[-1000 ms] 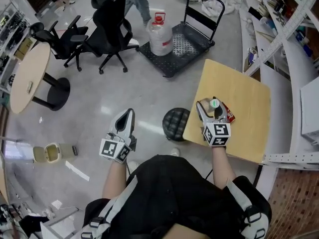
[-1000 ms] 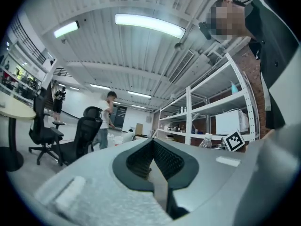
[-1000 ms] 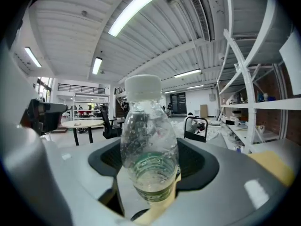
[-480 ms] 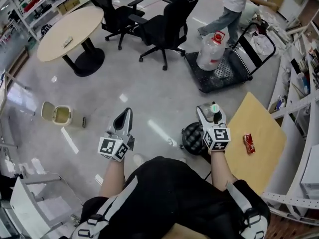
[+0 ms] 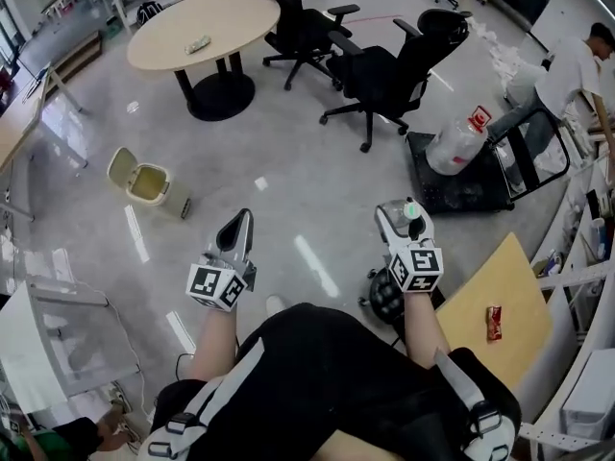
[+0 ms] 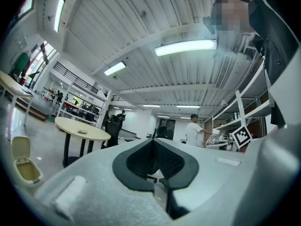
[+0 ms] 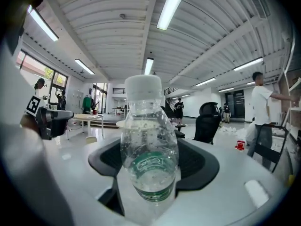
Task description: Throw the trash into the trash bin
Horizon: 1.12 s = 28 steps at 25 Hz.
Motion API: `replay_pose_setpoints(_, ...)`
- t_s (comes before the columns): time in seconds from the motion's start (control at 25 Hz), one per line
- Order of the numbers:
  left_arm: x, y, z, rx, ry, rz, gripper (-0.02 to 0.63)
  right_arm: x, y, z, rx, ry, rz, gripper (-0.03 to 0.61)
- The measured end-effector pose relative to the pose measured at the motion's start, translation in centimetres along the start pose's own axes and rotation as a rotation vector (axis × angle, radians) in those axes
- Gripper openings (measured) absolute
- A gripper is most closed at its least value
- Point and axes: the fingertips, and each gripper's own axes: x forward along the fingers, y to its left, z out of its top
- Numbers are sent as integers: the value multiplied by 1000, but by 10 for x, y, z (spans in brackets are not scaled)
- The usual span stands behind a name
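A clear plastic bottle (image 7: 148, 161) with a green label and a pale cap (image 5: 412, 208) stands upright between the jaws of my right gripper (image 5: 405, 215), which is shut on it (image 7: 149, 168). My left gripper (image 5: 237, 230) is held out over the floor at the left, jaws shut with nothing in them (image 6: 153, 144). The beige trash bin (image 5: 144, 180) sits on the floor ahead and to the left with its lid flipped open; it also shows low at the left of the left gripper view (image 6: 26, 166). A red wrapper (image 5: 493, 322) lies on the wooden table (image 5: 485, 291) at my right.
A round table (image 5: 202, 27) and black office chairs (image 5: 384, 70) stand beyond the bin. A trolley with a big water jug (image 5: 459, 145) and a person (image 5: 575, 65) are at the right. A black stool (image 5: 386, 298) is beside my right arm.
The view has swung left, away from the wooden table. Both grippers now hang over open floor, and the bin has come nearer the middle. The bottle stays gripped.
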Motion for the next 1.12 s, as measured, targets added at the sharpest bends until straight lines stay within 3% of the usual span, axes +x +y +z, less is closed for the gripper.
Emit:
replay_pose_setpoints(0.36, -72, 101, 37, 48, -61, 173, 0, 82, 113, 22, -39, -29, 185, 328)
replay_pose_setpoints(0.56, -135, 148, 56, 66, -70, 326, 0, 119, 183, 38, -53, -41, 308, 328)
replay_pose_setpoints(1.12, -216, 199, 65, 84, -95, 627, 0, 210, 310, 38, -58, -23, 627, 328)
